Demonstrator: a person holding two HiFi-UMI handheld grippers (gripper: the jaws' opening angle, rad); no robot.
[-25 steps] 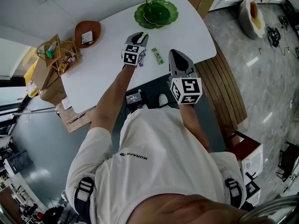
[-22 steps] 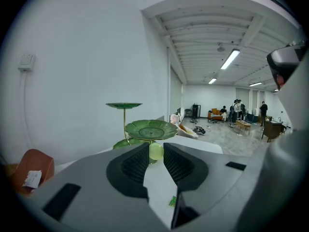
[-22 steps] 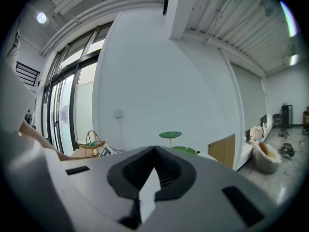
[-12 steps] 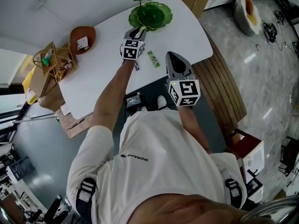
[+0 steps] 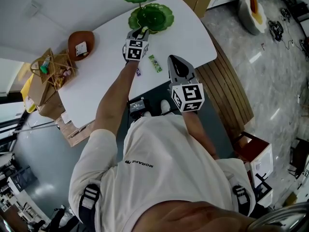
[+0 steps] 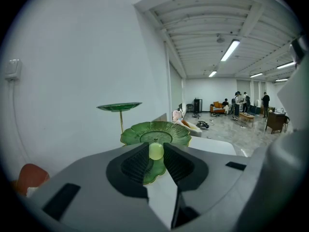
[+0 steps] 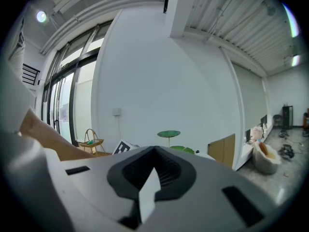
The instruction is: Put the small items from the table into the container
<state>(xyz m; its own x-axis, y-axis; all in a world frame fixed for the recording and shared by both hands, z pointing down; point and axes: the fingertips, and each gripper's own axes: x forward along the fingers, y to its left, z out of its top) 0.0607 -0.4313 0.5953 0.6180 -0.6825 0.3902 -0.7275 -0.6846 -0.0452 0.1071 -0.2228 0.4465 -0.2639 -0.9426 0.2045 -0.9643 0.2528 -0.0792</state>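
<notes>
Grey right tongs [image 5: 175,62], nearest to me, are closed tip to tip with nothing between them. They hang over the near edge of the white bench [image 5: 188,33] and point a little below level.

Just left of them, two small items lie on the bench: a green packet [image 5: 155,63], and nearer the edge a small purple item [image 5: 138,72] too small to identify. The two are near each other but apart, the purple one partly under my left forearm.

Further out, my left tongs [image 5: 143,31] are part-way open and clamped on a small pale green ball [image 6: 156,151], which sits pinched between the pad tips. The ball is held at the near rim of the green leaf-shaped plate [image 6: 155,132], the lower tier of a two-tier dish; whether it is clear of the rim or touching, I cannot tell. A thin stem rises from the plate's middle to a smaller green top plate [image 6: 119,107]. Nothing shows lying in either tier.

Left of the dish and well apart stands a brown bowl [image 5: 77,41] holding a white packet [image 5: 81,47]. Beyond it, at the bench's left end, is a wire basket [image 5: 50,64].
</notes>
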